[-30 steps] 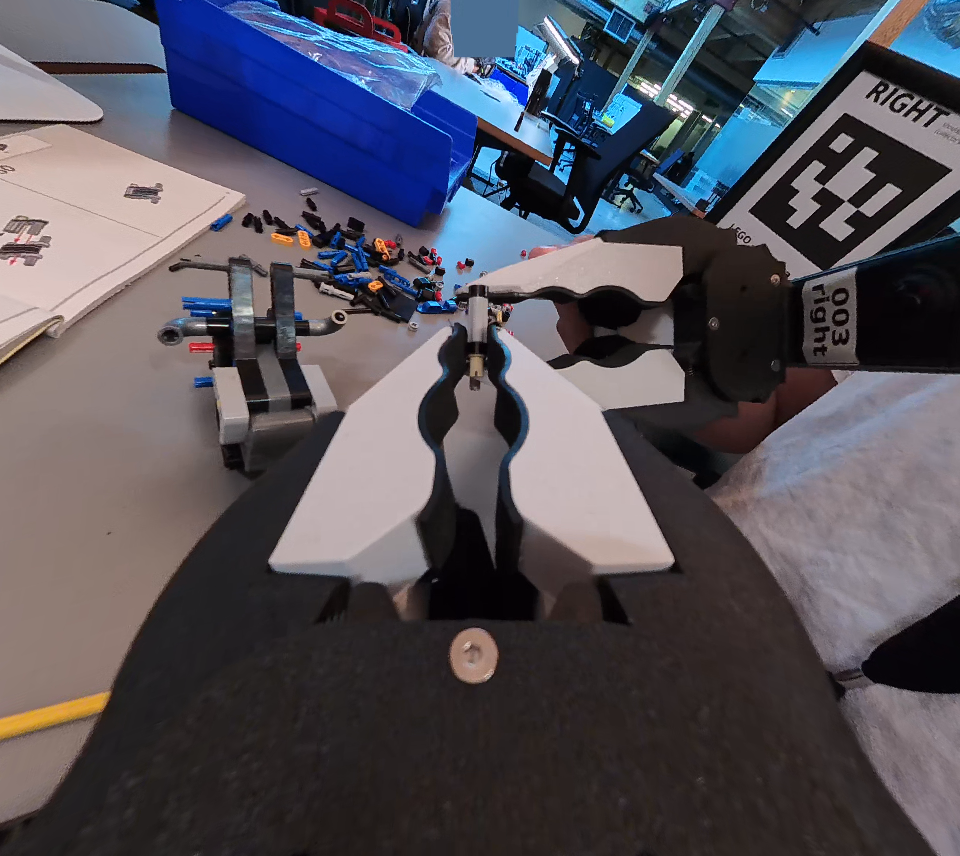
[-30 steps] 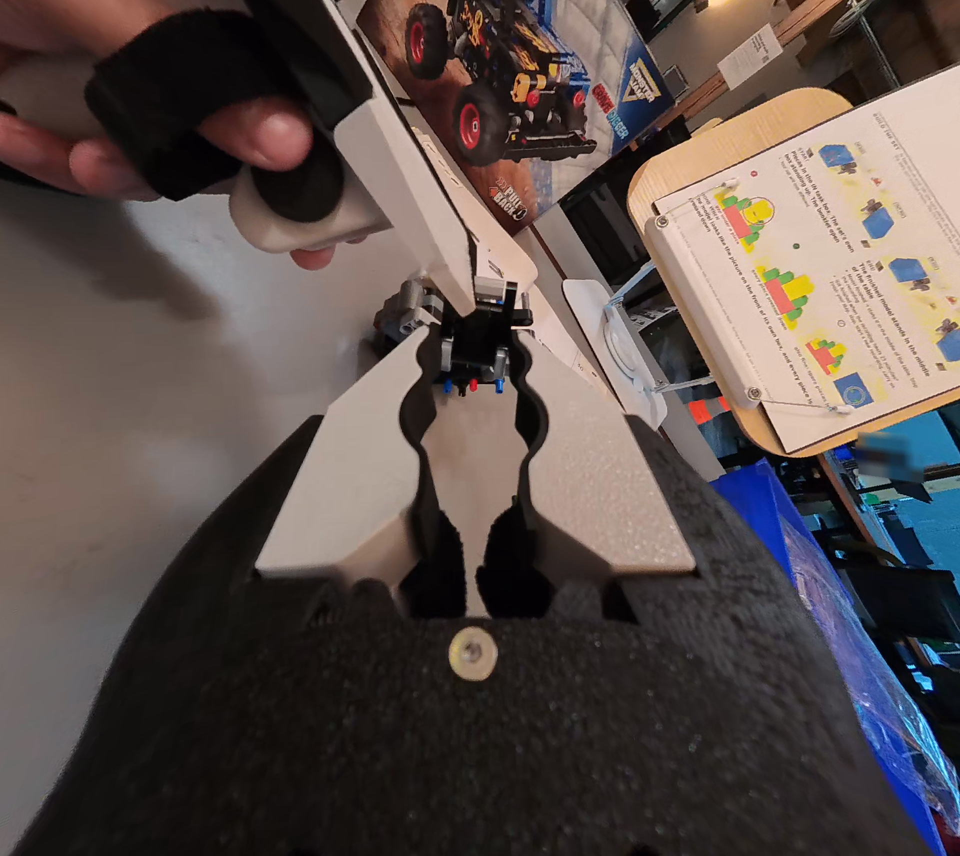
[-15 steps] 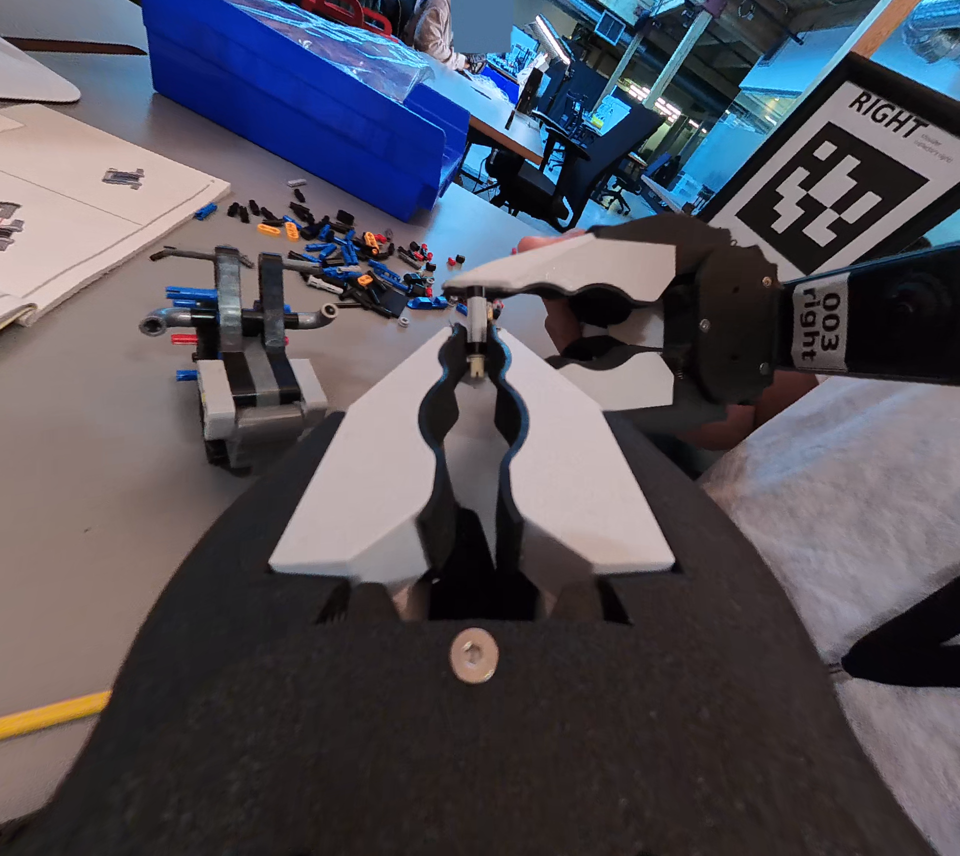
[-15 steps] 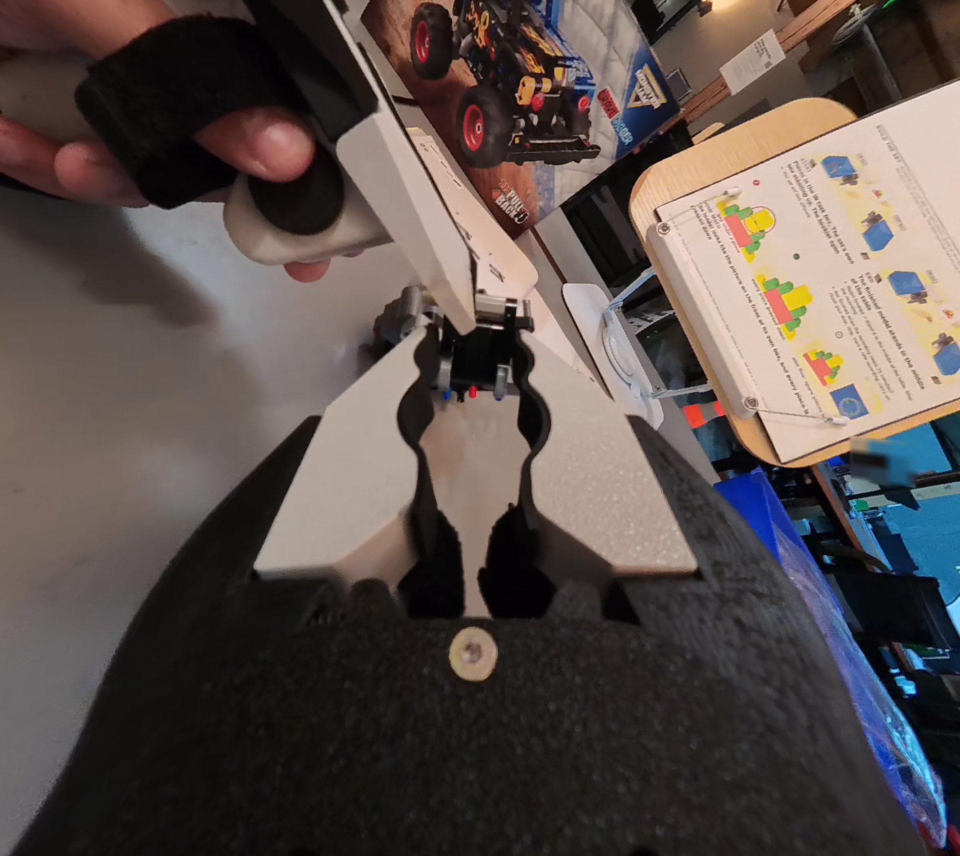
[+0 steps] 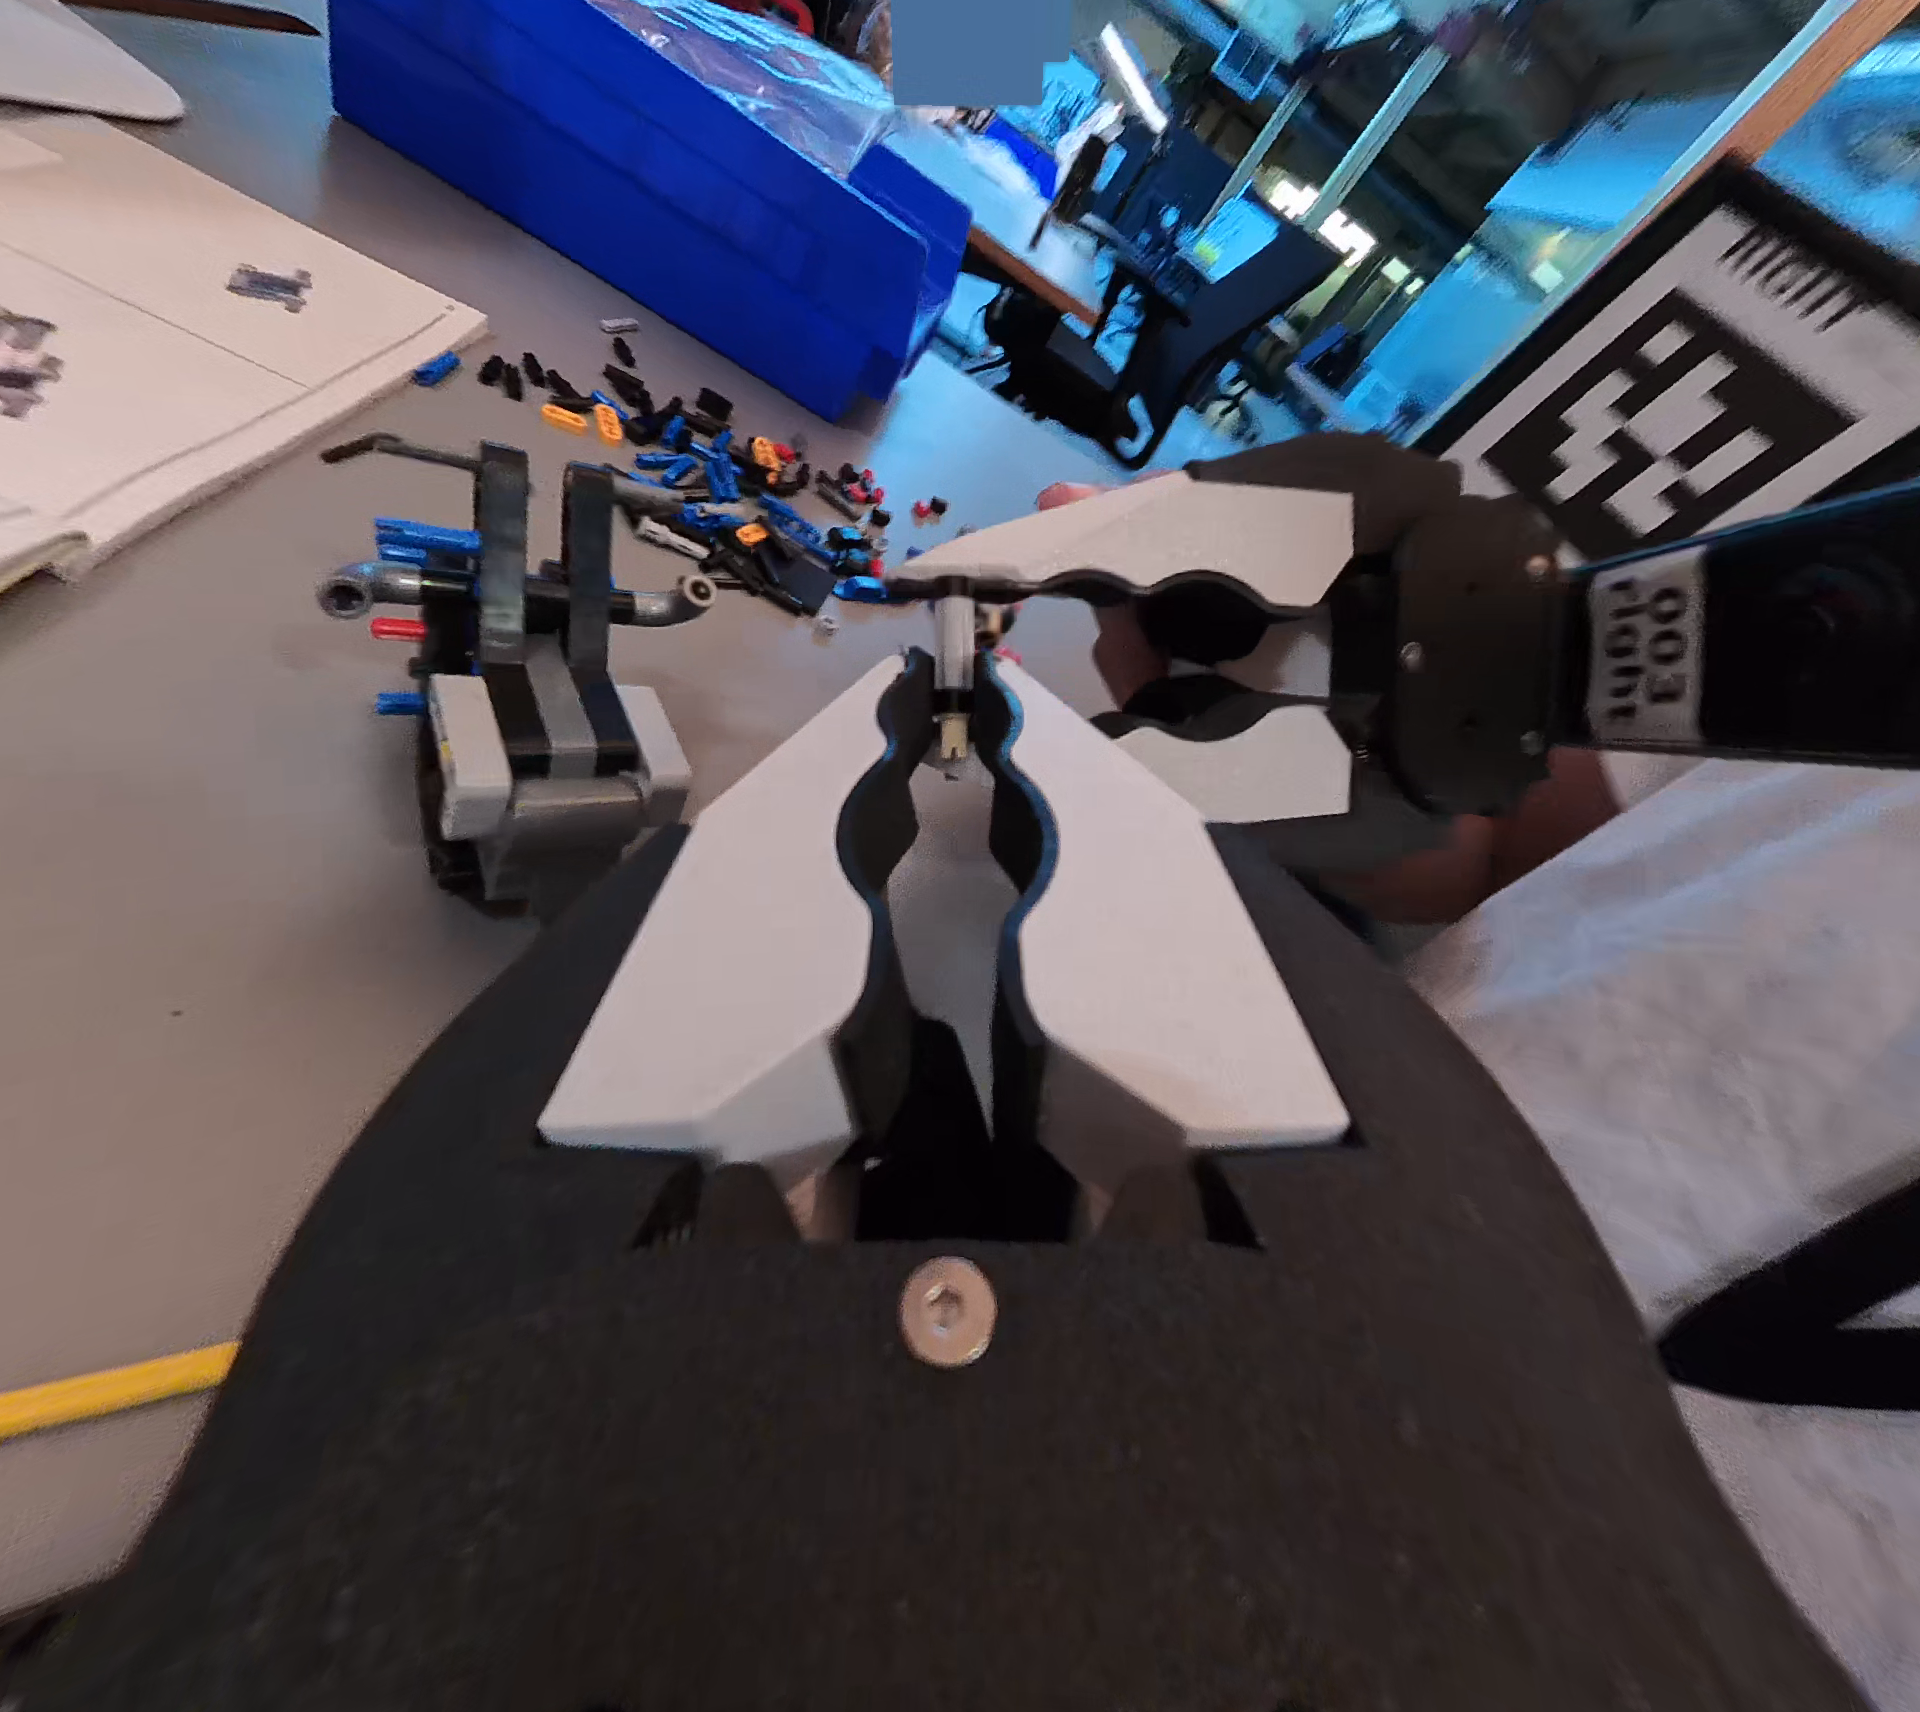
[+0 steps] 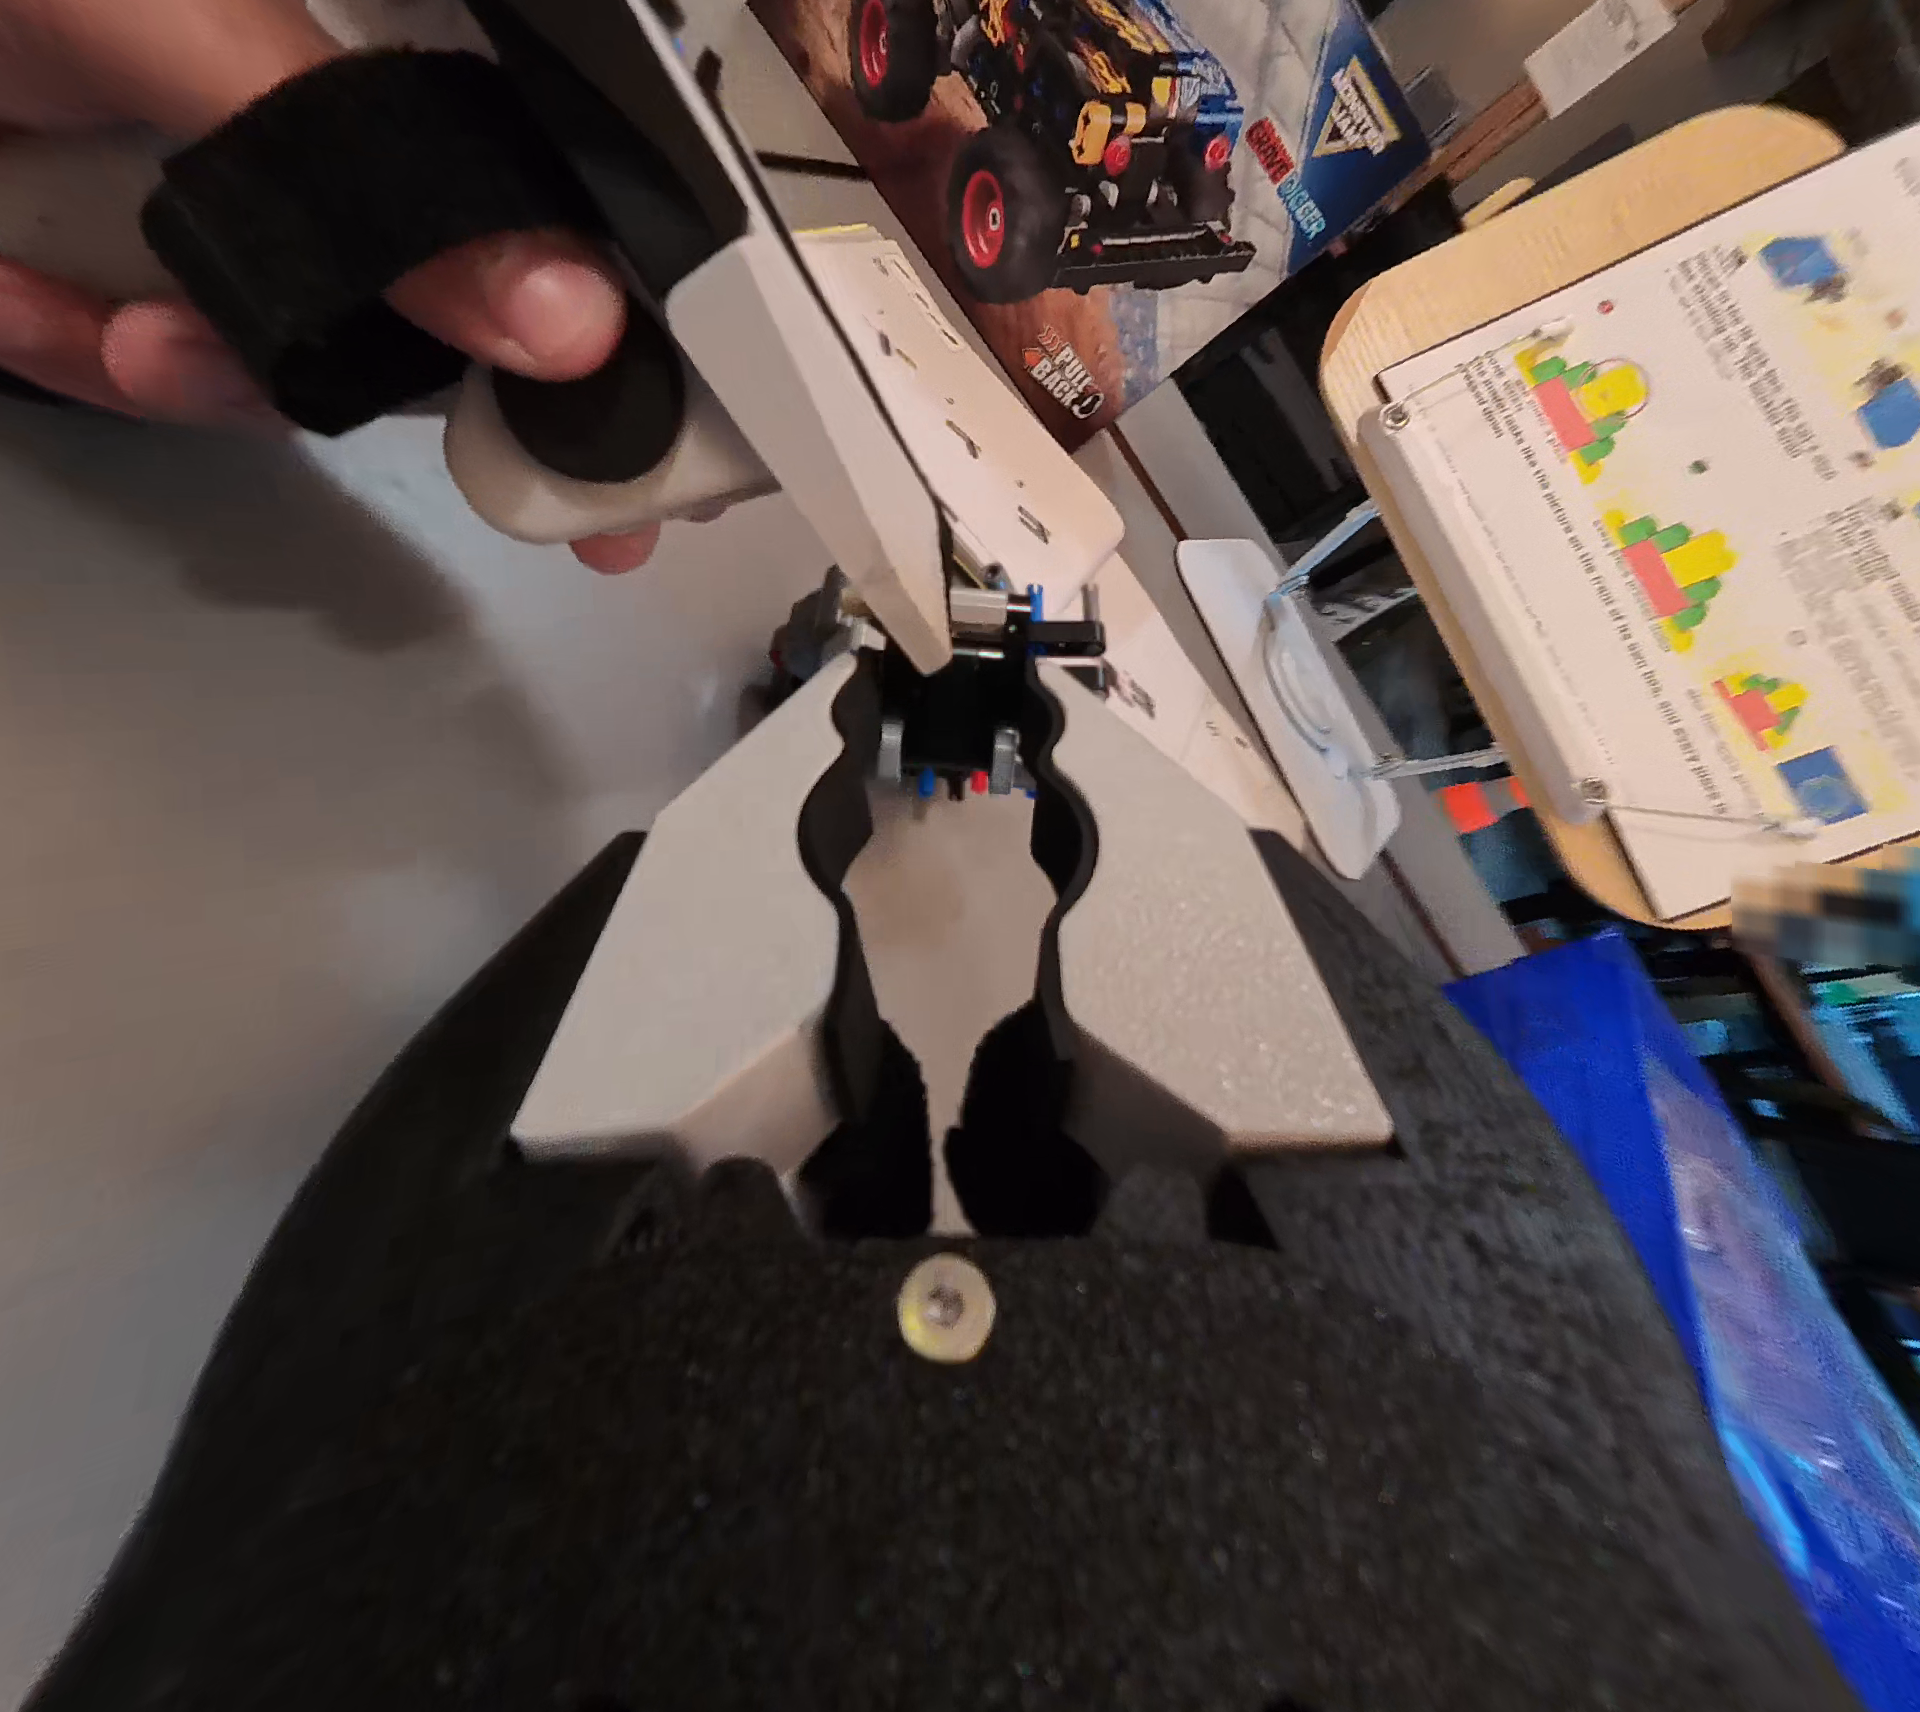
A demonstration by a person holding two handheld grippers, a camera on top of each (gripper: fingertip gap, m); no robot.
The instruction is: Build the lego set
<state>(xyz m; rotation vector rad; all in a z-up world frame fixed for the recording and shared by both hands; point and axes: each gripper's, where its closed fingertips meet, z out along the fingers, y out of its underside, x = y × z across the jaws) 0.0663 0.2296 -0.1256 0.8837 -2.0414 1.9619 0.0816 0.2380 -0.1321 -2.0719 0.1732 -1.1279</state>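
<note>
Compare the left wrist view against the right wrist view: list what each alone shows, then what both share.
Left wrist only: the loose piece pile and the office chairs beyond the table. Right wrist only: the set box, the picture board, a strapped hand. Both: the partly built model, the blue bin, the grey table.

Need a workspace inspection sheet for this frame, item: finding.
Surface: grey table, matte, no spills seen.
Job's things: partial build stands left of the grippers; loose pieces scattered behind it; open booklet far left; set box propped upright.
Clutter: blue bin holding a clear plastic bag.
Grippers: left gripper shut on a small grey pin; right gripper jaws apart, one finger meeting the pin's top.
Cables: yellow strip at the table edge, cannot tell if cable.
Surroundings: office chair; printed sheet on a wooden board.
</note>
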